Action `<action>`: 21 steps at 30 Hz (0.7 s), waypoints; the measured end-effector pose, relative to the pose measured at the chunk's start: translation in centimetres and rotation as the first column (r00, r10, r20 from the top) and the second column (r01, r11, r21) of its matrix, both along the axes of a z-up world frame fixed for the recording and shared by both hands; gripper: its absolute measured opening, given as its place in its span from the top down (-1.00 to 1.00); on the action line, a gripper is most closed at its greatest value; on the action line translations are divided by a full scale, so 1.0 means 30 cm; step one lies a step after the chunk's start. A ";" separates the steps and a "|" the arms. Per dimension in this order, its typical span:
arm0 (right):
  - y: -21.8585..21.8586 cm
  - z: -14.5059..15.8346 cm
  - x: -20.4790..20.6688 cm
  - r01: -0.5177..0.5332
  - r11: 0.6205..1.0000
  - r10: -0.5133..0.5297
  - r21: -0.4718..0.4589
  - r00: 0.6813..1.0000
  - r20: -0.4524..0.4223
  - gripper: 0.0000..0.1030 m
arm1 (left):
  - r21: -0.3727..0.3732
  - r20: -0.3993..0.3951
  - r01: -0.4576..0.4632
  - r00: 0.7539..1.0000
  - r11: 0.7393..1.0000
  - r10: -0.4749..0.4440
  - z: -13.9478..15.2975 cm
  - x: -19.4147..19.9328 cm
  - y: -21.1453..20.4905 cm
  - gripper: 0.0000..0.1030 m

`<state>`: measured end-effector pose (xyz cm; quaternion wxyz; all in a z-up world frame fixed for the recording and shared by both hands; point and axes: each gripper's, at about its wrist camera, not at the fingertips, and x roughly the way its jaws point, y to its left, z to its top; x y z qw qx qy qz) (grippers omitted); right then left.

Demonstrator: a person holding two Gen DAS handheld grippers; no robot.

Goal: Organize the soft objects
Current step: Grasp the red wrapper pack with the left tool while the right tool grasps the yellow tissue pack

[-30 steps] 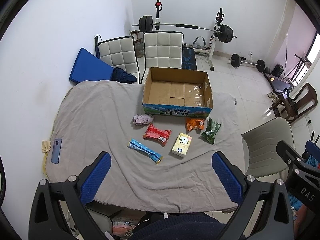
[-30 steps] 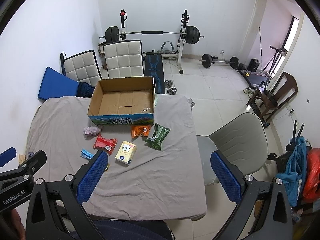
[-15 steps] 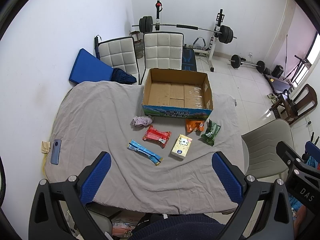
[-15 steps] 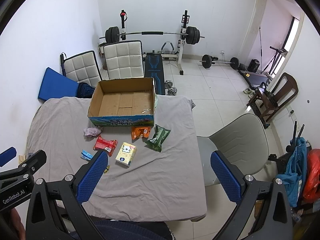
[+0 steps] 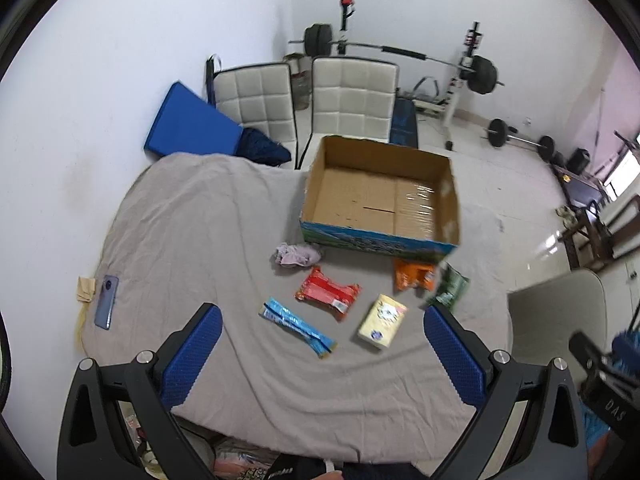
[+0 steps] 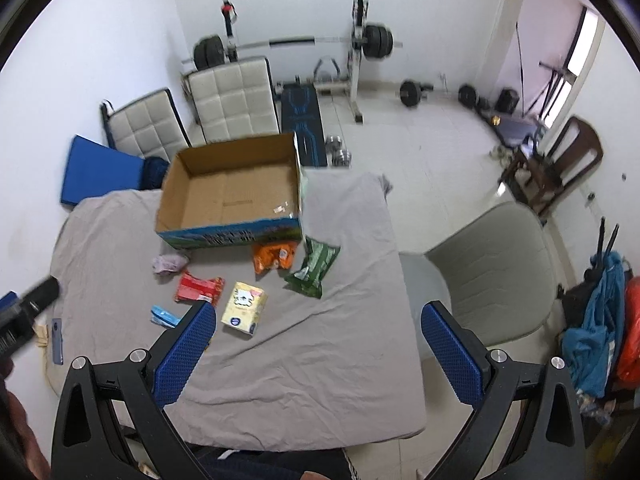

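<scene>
So I hold my left gripper (image 5: pixel 322 334) and my right gripper (image 6: pixel 318 334) up high over the table with the grey cloth (image 5: pixel 192 216), both spread wide with nothing in them, so I can see everything first. All the soft things lie apart in front of the open brown cardboard box (image 5: pixel 380 196), near enough to drop in: a crumpled pink cloth (image 5: pixel 296 254), a red snack pack (image 5: pixel 327 292), a long blue wrapper (image 5: pixel 298 326), a yellow tissue pack (image 5: pixel 382 321), an orange pouch (image 5: pixel 414 274) and a green wipes pack (image 6: pixel 314 268).
</scene>
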<state>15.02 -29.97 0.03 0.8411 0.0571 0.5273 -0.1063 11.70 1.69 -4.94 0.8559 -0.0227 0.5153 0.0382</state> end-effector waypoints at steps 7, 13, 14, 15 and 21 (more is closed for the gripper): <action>0.007 -0.411 0.251 -0.004 0.996 0.024 0.093 0.978 -0.207 -1.00 | 0.003 -0.235 -0.089 0.968 0.996 0.087 -0.394 0.223 0.089 -1.00; 0.118 -0.802 0.418 0.032 0.980 0.047 0.199 0.925 -0.378 -1.00 | -0.040 -0.428 -0.229 0.883 0.973 0.190 -0.721 0.294 0.181 -1.00; 0.139 -0.863 0.439 0.047 0.975 0.047 0.219 0.914 -0.403 -1.00 | -0.058 -0.459 -0.256 0.865 0.965 0.201 -0.771 0.306 0.191 -1.00; 0.159 -0.924 0.463 0.064 0.969 0.046 0.239 0.903 -0.428 -1.00 | -0.072 -0.481 -0.277 0.851 0.958 0.210 -0.808 0.314 0.200 -1.00; 0.279 -1.214 0.534 0.182 0.934 0.024 0.308 0.828 -0.561 -0.97 | -0.076 -0.569 -0.313 0.793 0.947 0.217 -0.986 0.384 0.182 -1.00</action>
